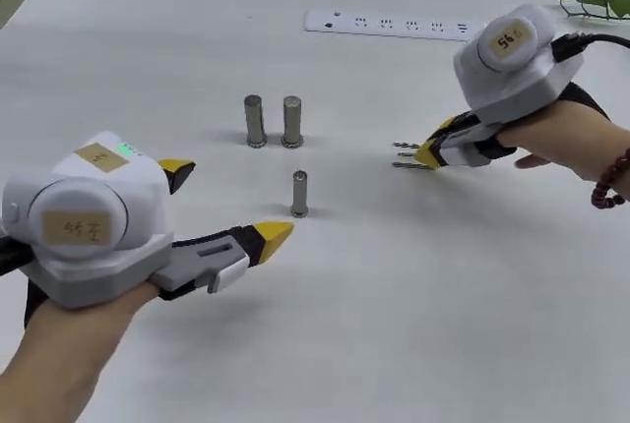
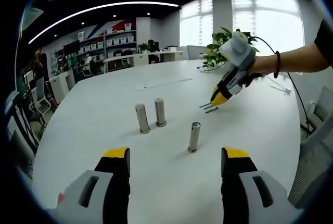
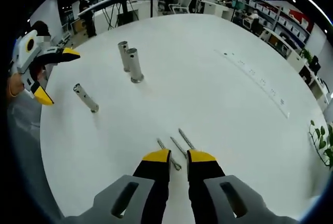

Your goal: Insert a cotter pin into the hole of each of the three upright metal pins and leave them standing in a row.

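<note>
The white-and-yellow left gripper (image 1: 226, 200) hovers wide open beside the nearest upright grey metal cylinder pin (image 1: 300, 193); two more such pins (image 1: 255, 120) stand close together behind it; the right gripper (image 3: 178, 156), jaws narrow, straddles one of three thin cotter pins (image 3: 177, 143) lying on the white table (image 1: 394, 325); whether it grips is unclear.

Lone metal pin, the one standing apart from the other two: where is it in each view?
Head view: lone pin just left of centre, nearer the camera than the pair of pins.
Left gripper view: lone pin right of centre, lower right of the pair.
Right gripper view: lone pin at left, looking tilted, lower left of the pair.
Shared landmark: the pair of pins, side by side.
</note>
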